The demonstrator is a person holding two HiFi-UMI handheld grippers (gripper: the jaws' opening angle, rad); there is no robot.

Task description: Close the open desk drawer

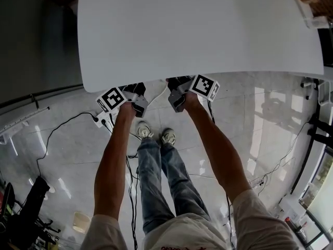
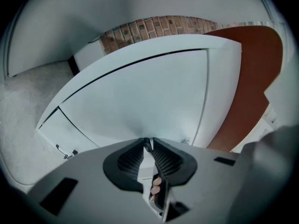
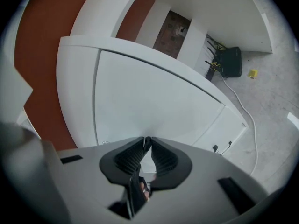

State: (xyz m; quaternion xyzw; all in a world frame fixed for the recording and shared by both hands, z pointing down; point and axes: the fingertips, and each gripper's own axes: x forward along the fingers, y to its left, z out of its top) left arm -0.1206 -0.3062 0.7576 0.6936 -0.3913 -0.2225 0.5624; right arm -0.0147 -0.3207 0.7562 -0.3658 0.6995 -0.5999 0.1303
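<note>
From the head view, the white desk top (image 1: 197,30) fills the upper frame, and no drawer sticks out past its near edge. Both grippers reach under that edge: my left gripper (image 1: 136,95) and my right gripper (image 1: 178,91), side by side, tips hidden by the desk. In the left gripper view the white drawer front (image 2: 140,97) fills the frame just beyond the left gripper (image 2: 148,143), whose jaws are shut with nothing between them. The right gripper (image 3: 147,141) faces the same drawer front (image 3: 149,97), also shut and empty. Whether the tips touch the panel I cannot tell.
The person's feet (image 1: 156,134) stand on the glossy tiled floor below the desk edge. Cables and a power strip (image 1: 104,120) lie to the left. A red-brown panel (image 2: 252,78) flanks the drawer unit. A black bag (image 3: 231,62) sits on the floor behind.
</note>
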